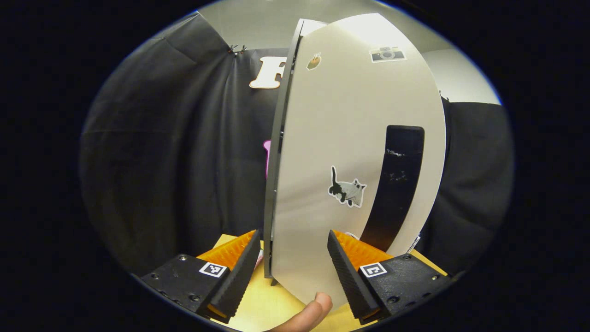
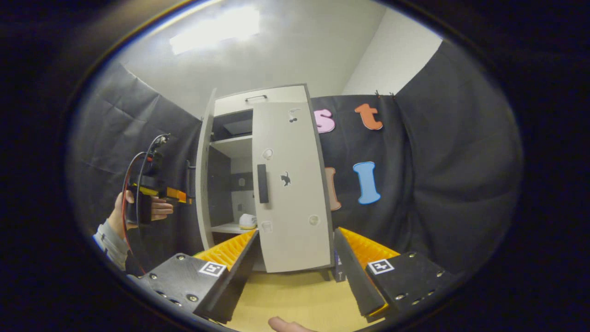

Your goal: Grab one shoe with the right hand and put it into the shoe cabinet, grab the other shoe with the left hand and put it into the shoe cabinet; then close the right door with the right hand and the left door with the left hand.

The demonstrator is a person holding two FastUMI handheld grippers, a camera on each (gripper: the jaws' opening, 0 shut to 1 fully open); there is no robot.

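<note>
The tall pale shoe cabinet (image 2: 258,184) stands upright on the yellow wooden table (image 2: 299,299), its long axis vertical, front facing the right gripper view. Its right door (image 2: 290,184), a flat pale panel with a vertical black handle (image 2: 262,183) and small stickers, lies closed across the front. The left door (image 1: 350,152) stands swung out, showing shelves inside; on the lower shelf (image 2: 230,228) sits a pale shoe with a yellow sole (image 2: 247,221), its direction too small to tell.

In the left gripper view that door is nearly edge-on, its free edge between the spread fingers of the left gripper (image 1: 291,272), which grip nothing; whether a finger touches the panel is unclear. A cat sticker (image 1: 346,189) sits beside the door's black handle (image 1: 396,184).

The right gripper (image 2: 295,272) hangs wide open and empty, back from the cabinet.
</note>
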